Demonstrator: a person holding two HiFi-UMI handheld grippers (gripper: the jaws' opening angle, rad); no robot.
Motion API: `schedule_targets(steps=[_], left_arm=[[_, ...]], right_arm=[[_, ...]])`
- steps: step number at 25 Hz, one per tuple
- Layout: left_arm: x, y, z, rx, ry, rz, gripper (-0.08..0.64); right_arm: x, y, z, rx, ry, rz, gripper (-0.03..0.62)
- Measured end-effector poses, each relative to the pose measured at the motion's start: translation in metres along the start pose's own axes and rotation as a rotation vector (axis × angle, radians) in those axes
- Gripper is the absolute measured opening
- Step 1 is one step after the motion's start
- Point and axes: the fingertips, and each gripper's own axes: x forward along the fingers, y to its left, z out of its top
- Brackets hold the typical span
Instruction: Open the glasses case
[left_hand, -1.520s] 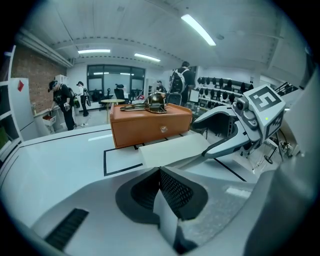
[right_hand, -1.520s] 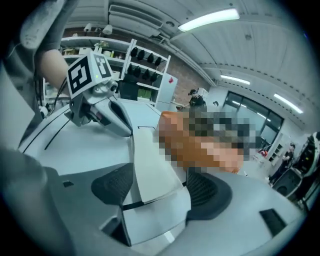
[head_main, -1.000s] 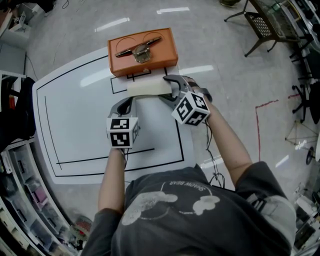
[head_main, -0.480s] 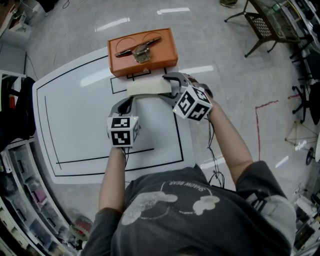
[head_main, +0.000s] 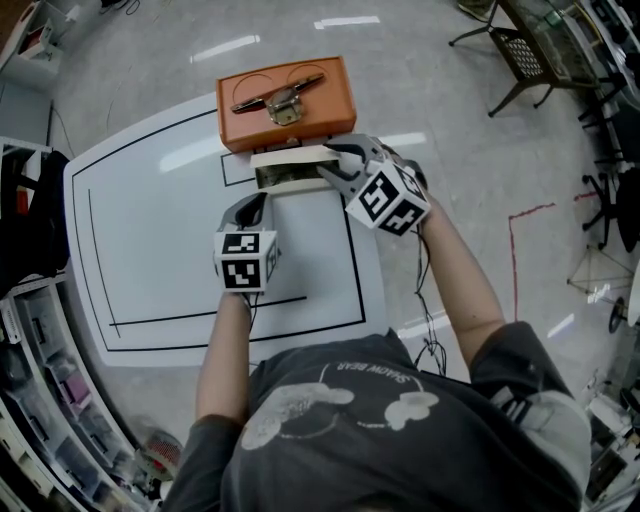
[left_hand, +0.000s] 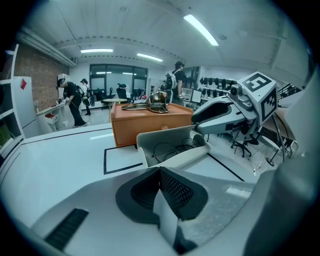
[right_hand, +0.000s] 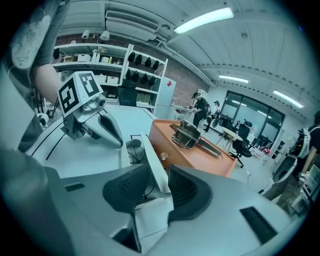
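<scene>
The white glasses case lies in front of an orange box and stands open, its lid tilted up. Dark-rimmed glasses lie inside. At the case's right end my right gripper has the lid's edge between its pads; the jaws are closing on it, and the pads press on both faces in the right gripper view. At the near left end of the case, my left gripper is shut, its pads meeting with nothing between them. Whether its tips touch the case I cannot tell.
The orange box, with a metal latch on top, sits right behind the case. Everything rests on a white board marked with black lines. A chair stands far right and shelving runs along the left.
The case, shut in both earlier frames, now has its lid lifted and the glasses show. My right gripper has risen slightly with the lid. The left gripper has stayed in place.
</scene>
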Motion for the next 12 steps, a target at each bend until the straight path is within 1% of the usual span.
schedule_targets(steps=[4,10,12], left_arm=[[0.000,0.001,0.000,-0.005,0.000,-0.002,0.002],[0.001,0.002,0.001,-0.011,-0.006,-0.005,0.002],[0.000,0.002,0.001,-0.011,-0.009,-0.007,0.002]], right_arm=[[0.001,-0.012,0.002,0.013,-0.010,-0.049,0.067],[0.006,-0.022,0.002,0.048,-0.011,-0.101,0.080],[0.007,-0.023,0.003,0.048,-0.001,-0.115,0.096]])
